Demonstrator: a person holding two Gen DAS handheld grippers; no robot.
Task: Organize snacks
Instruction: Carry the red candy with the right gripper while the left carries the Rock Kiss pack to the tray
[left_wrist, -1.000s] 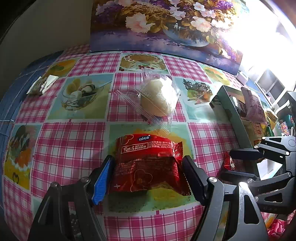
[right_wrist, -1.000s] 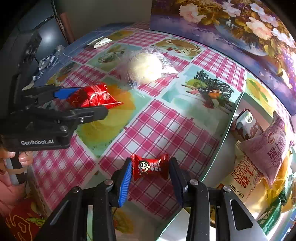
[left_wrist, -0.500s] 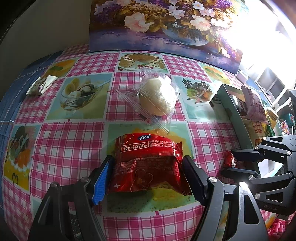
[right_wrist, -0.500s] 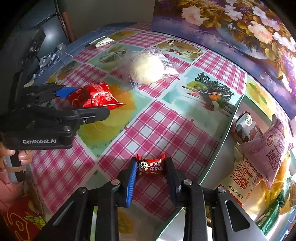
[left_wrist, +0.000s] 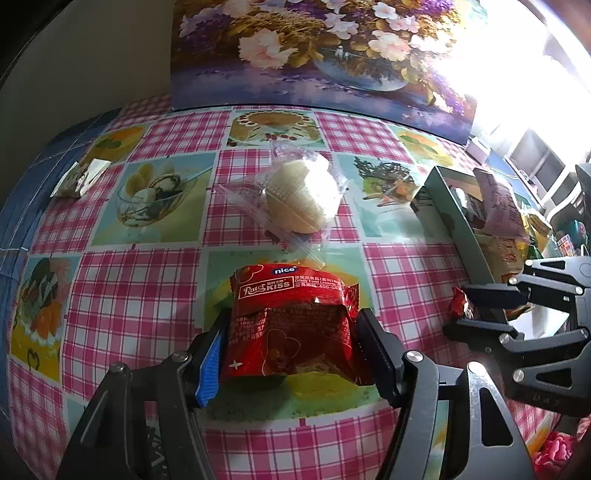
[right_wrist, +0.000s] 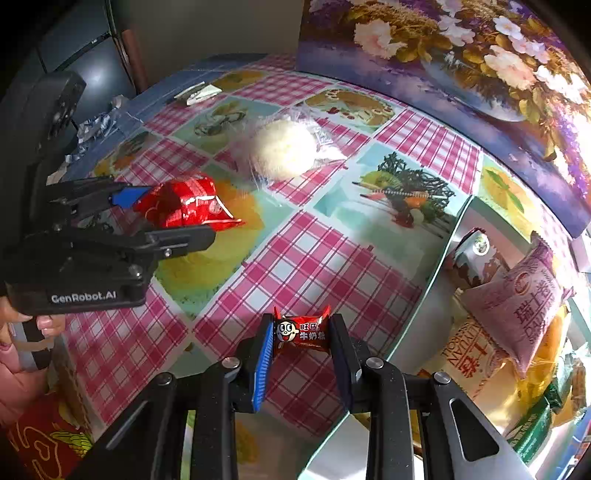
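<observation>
The right tool (right_wrist: 300, 334) has clamped onto the small red candy (right_wrist: 301, 330), whose sides stood clear of its pads a second ago; the candy sits low at 6 o'clock in the right wrist view, just left of the snack box (right_wrist: 448, 236). The left tool (left_wrist: 290, 336) has just been closing, and its pads now press the red Raier Kiss packet (left_wrist: 291, 325), crinkled foil with white lettering, on the desk (left_wrist: 140, 295). Farther off, toward 12 o'clock, the clear-wrapped pale bun (left_wrist: 301, 201) is unmoved.
</observation>
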